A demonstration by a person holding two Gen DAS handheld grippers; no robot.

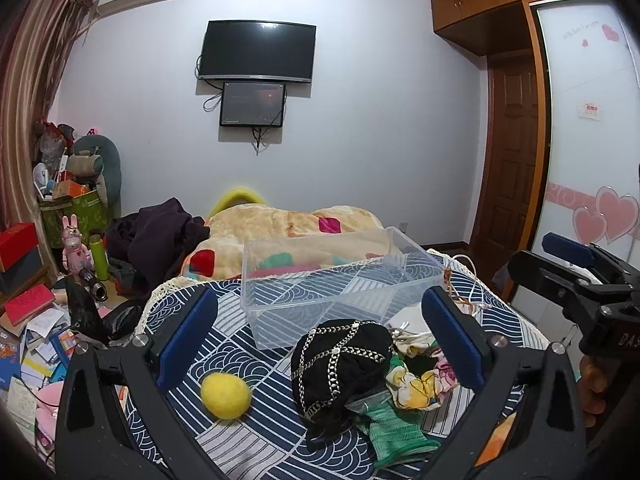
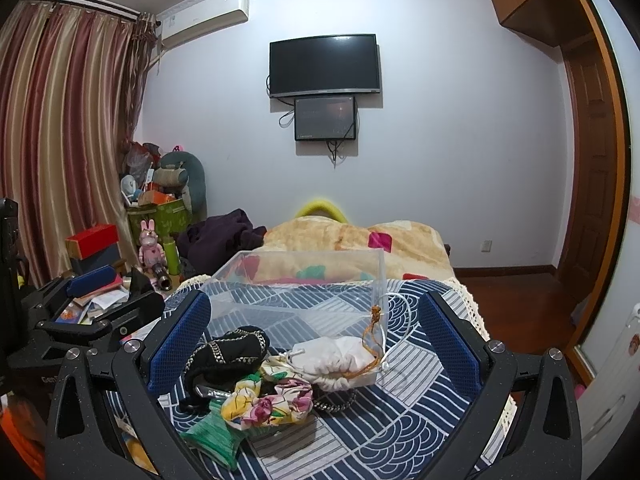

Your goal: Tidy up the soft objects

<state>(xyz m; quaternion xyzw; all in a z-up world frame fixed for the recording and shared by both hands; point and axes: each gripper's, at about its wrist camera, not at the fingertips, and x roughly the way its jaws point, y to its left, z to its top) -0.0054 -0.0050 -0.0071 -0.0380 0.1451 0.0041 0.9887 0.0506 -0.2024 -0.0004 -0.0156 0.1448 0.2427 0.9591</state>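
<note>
A pile of soft things lies on the blue patterned cloth [image 1: 240, 352]: a yellow felt ball [image 1: 225, 395], a black hat with silver chains [image 1: 340, 364], a floral scrunchie [image 1: 420, 384], a green knit piece [image 1: 394, 432] and a white drawstring pouch [image 2: 340, 360]. A clear plastic bin [image 1: 332, 276] stands empty just behind them. My left gripper [image 1: 320, 340] is open above the ball and hat. My right gripper [image 2: 316, 340] is open above the hat [image 2: 228, 350], scrunchie [image 2: 272, 400] and pouch. The right gripper also shows at the right edge of the left wrist view [image 1: 580, 276].
A beige blanket [image 1: 288, 224] covers the bed behind the bin [image 2: 296, 280]. Dark clothes [image 1: 156, 232] lie to its left. Books, boxes and a pink rabbit toy [image 1: 74, 248] clutter the floor at left. A wardrobe [image 1: 588, 120] and wooden door stand at right.
</note>
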